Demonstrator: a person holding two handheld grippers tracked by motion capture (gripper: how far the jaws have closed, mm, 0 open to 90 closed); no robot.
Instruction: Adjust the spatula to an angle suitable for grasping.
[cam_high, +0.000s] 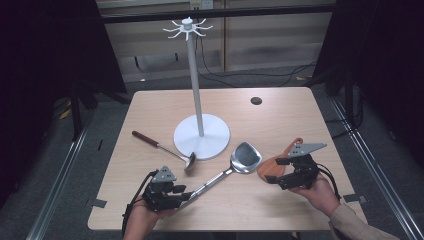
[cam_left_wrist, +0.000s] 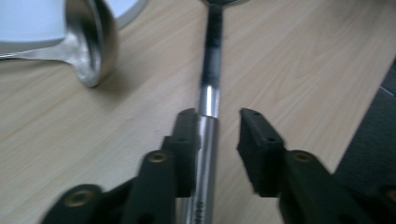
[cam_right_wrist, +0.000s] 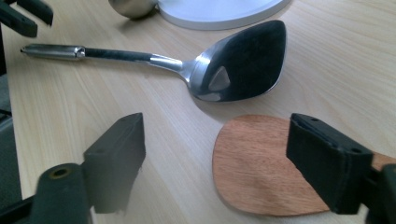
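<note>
On the pale wooden worktop (cam_high: 150, 105) lies a shiny steel spatula with a long metal handle (cam_high: 235, 165), its broad blade just in front of the round white base of a tall white hanging stand topped with a ring of hooks (cam_high: 200, 131) and its handle running back toward the person's left side. The left hand-held gripper (cam_high: 180, 196) sits low at the end of that handle; in the left gripper view (cam_left_wrist: 217, 128) the handle (cam_left_wrist: 208, 140) passes between the two black jaws, lying against the left one with a clear gap to the other, so the jaws straddle it without pinching. A steel ladle with a dark red-brown wooden handle (cam_high: 162, 147) rests beside the stand's base, its bowl touching or nearly touching the rim. The right hand-held gripper (cam_high: 281, 172) stands wide apart over a flat reddish-brown wooden paddle-shaped spatula (cam_high: 275, 167), which lies just to the right of the steel blade; in the right gripper view (cam_right_wrist: 215, 154) the wooden blade (cam_right_wrist: 259, 163) lies on the worktop between the jaws, and whether the right jaw touches it is unclear.
</note>
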